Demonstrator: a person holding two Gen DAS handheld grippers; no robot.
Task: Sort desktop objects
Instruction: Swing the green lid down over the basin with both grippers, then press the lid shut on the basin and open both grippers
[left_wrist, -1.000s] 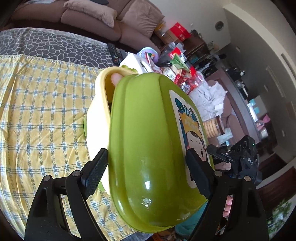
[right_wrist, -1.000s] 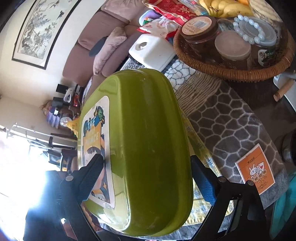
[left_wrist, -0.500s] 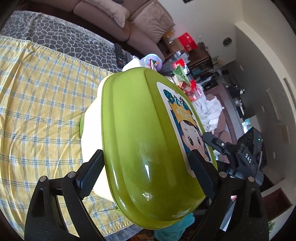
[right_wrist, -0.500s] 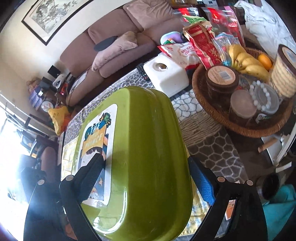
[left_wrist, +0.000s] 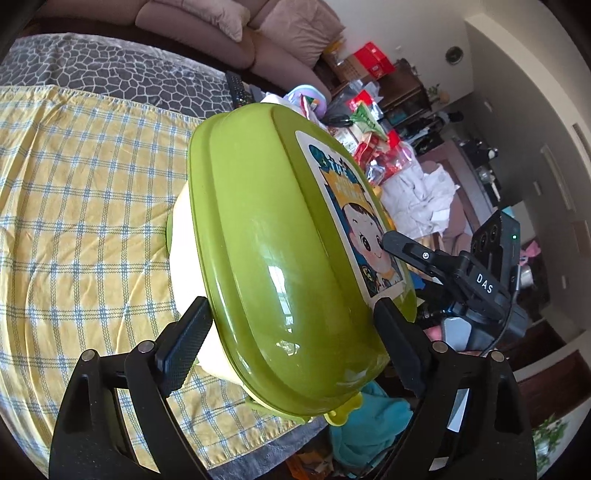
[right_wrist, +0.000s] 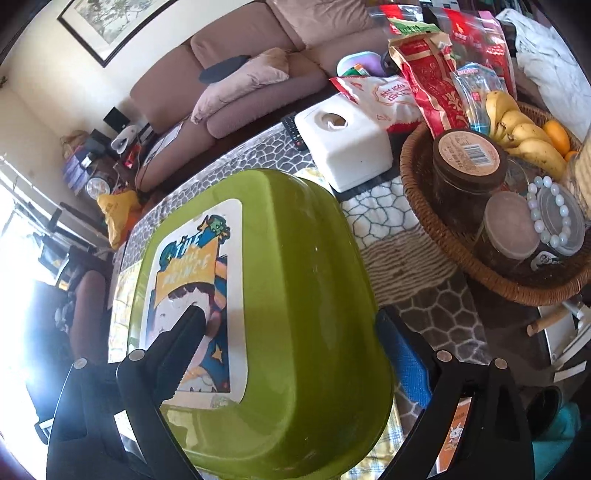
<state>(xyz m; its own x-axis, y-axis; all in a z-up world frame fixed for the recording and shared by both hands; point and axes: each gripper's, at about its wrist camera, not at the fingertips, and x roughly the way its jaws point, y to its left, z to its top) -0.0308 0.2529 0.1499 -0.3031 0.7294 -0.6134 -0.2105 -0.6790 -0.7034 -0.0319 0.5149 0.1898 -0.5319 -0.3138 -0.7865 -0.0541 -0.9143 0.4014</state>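
Over the near edge of the table, on the yellow check cloth (left_wrist: 74, 184): 1 green box (left_wrist: 266, 206), lid shut, tipped on its side. Cream base faces left, lid faces right. 1 cartoon sticker (left_wrist: 347, 206) on the lid. Cannot tell whether the box touches the cloth.

Left gripper (left_wrist: 291, 314): clenched across the box, one pad on the cream base, the other on the lid; jaws have just closed a little.

Right gripper (right_wrist: 288, 317): grasping the same box, one finger on the sticker, blue pad against the green side; jaws have just been opening, box between them.

Toward the table's far edge: 1 white tissue box (right_wrist: 347, 147). At the right edge: 1 wicker basket (right_wrist: 408, 173) holding 2 brown-lidded jars (right_wrist: 467, 162), 1 banana bunch (right_wrist: 524, 136) and 1 bead bracelet (right_wrist: 554, 221). Near right corner: 1 orange card (right_wrist: 454, 435).
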